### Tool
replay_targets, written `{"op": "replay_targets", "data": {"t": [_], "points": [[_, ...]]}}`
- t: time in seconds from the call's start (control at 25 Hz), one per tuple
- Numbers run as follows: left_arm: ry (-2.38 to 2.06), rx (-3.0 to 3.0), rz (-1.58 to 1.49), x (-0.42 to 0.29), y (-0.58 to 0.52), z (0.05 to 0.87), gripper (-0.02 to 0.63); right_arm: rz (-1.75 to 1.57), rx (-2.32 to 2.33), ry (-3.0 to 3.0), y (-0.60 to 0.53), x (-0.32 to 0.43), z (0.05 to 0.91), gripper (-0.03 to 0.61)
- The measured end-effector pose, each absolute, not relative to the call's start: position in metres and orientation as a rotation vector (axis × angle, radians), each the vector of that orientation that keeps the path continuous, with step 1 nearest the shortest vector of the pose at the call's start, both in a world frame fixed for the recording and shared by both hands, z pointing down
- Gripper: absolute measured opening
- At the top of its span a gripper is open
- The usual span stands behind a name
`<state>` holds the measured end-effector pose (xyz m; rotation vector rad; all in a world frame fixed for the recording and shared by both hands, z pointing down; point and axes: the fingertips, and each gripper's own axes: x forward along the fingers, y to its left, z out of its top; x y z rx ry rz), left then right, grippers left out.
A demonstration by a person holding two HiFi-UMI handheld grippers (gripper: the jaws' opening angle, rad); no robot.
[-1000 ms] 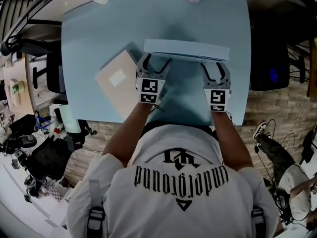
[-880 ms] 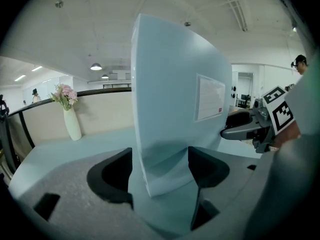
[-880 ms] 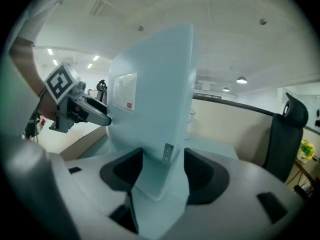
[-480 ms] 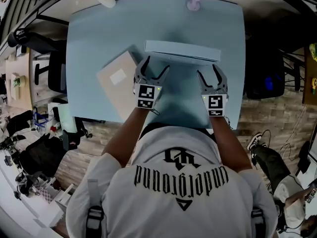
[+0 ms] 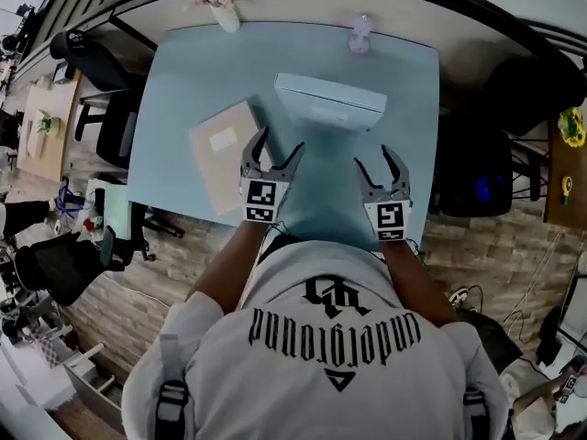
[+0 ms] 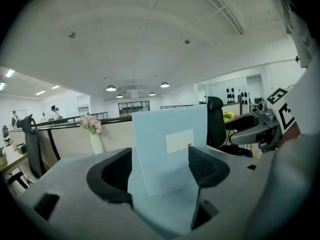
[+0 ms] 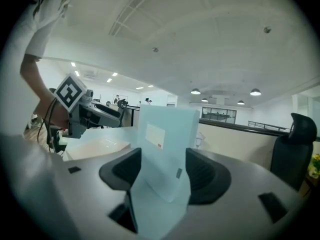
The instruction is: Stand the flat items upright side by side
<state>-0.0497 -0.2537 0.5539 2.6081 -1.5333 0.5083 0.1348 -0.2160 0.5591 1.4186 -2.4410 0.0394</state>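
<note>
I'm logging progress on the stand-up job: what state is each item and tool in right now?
Blue box: standing upright on the table, touched by neither tool.
Tan box: lying flat, not yet stood up.
Left tool: open, empty, short of the blue box.
Right tool: open, empty, short of the blue box.
Vase of flowers: upright at the far edge.

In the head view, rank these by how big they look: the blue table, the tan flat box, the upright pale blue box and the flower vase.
1. blue table
2. tan flat box
3. upright pale blue box, seen steeply from above, so it looks smaller
4. flower vase
</note>
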Motion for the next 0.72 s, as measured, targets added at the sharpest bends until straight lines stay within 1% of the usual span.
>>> {"op": "replay_targets", "data": {"t": [0.24,0.44,0.72], "points": [[-1.687,2.516,0.478,-0.060,-0.205,0.534,0.364,-0.025,1.273,-2.557,-0.184,0.121,0.536,0.279],[-1.816,2.441,0.459,-0.076,-0.174,0.527,0.364,-0.047,1.120,-2.637,-0.168,0.098,0.535,0.278],[-1.951,2.293,0.449,-0.142,-0.148,0.525,0.364,-0.044,0.865,-2.715,-0.164,0.023,0.535,0.276]]}}
